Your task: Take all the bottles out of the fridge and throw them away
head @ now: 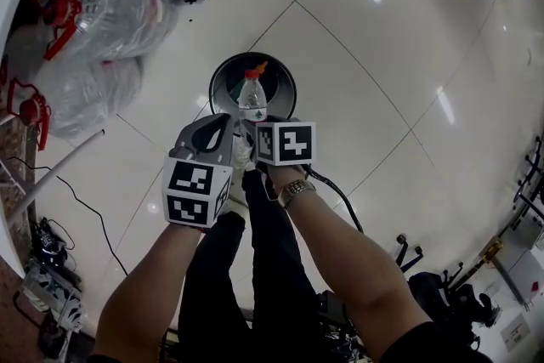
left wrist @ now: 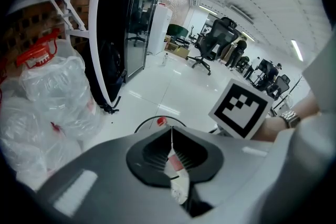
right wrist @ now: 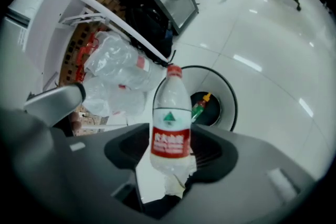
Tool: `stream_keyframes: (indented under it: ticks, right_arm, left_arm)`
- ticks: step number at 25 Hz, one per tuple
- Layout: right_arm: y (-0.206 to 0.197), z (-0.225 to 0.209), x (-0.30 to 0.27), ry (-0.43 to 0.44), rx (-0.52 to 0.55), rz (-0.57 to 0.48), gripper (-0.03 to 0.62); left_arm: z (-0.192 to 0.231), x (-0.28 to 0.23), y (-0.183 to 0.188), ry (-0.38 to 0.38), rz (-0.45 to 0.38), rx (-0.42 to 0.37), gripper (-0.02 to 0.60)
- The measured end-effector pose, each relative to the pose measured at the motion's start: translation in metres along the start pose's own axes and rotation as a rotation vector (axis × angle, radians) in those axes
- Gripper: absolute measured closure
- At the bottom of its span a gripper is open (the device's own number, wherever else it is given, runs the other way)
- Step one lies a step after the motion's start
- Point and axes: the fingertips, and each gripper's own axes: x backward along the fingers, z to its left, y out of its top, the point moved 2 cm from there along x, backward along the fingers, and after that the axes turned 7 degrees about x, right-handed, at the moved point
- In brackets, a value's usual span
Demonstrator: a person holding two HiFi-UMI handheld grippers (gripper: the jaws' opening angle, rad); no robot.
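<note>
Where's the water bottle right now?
The water bottle is mid-frame in the head view, gripped by the right claw just above the open trash bin.

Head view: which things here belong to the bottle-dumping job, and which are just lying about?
Job in hand:
- water bottle, held in the right gripper's fingers
- bin below it
- green bottle already inside the bin

Lying about:
- plastic bags by the wall
- office chairs across the room
</note>
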Motion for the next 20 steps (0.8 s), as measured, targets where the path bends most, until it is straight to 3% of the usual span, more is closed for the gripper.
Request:
stream_keyframes:
  ticks: [13, 20]
  right_arm:
    - [0.0, 0.012, 0.014, -0.001, 0.05, -0.014, 0.351]
    - [0.011, 0.043, 0.051, 0.015, 0.122, -0.068, 0.359]
  left_arm:
    - [0.007, 0.015, 0.002, 0.02, -0.014, 0.017, 0.578]
    - [0.007, 0.051, 0.013, 0.046, -0.056, 0.036, 0.578]
